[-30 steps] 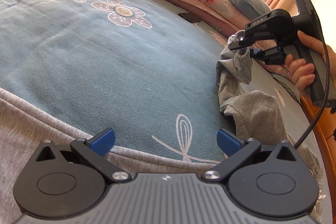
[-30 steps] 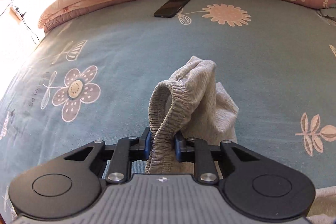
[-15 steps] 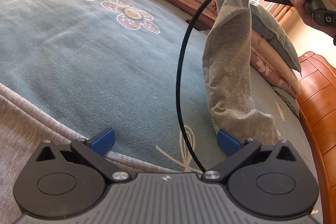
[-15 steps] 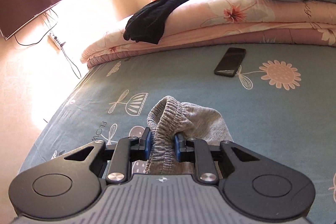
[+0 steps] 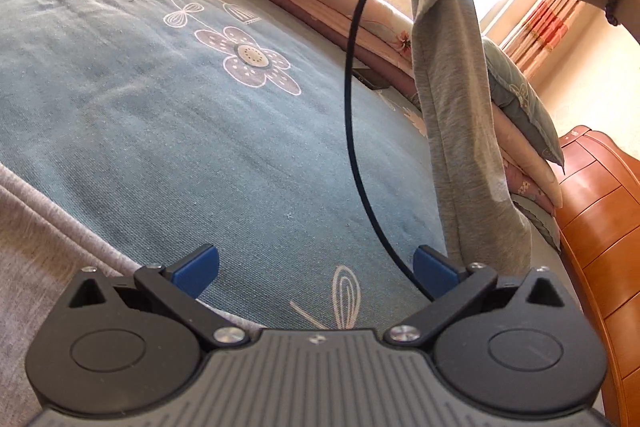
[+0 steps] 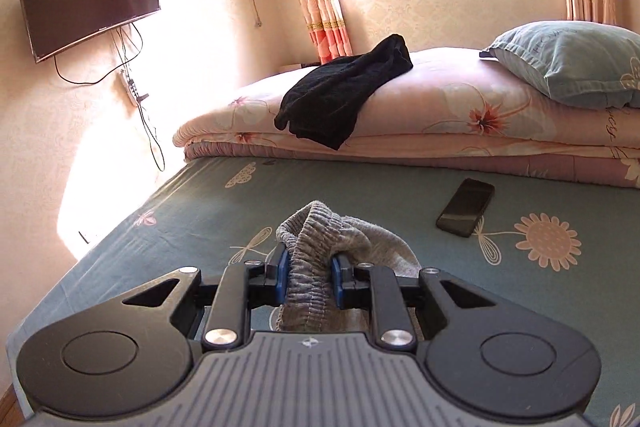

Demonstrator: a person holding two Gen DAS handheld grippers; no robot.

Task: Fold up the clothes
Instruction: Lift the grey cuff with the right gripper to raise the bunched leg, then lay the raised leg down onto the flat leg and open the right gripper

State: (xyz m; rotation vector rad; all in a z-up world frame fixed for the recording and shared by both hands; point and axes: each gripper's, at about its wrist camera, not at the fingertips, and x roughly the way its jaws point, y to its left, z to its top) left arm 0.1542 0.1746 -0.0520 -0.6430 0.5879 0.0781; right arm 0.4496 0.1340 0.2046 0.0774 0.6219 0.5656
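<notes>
The biggest risk is the long grey garment (image 5: 452, 99) itself: it hangs as a twisted column from the right claw (image 6: 307, 277), which pinches its ribbed elastic band high above the bed (image 5: 160, 131), while its lower end reaches down to the sheet near the bed's right edge; if it is laid down like this, it will likely land bunched rather than flat, and nothing can be folded cleanly. Next, the black cable (image 5: 352, 99) loops down in front of the cloth toward the left claw (image 5: 316, 265), whose jaws stand wide with nothing between them; a reach for the hanging hem could snag that cable or catch it together with the fabric. Smaller still, the grip is on a gathered bunch of waistband, so a hard shake may let part of it slip out. A phone (image 6: 466, 207) lies on the sheet and could be swept by swinging cloth. As for writing, the sheet carries printed letters near the flower (image 5: 256, 61), seen upside down and too faint to read with confidence; the pillow (image 6: 572, 63) also shows lettering I cannot make out.
</notes>
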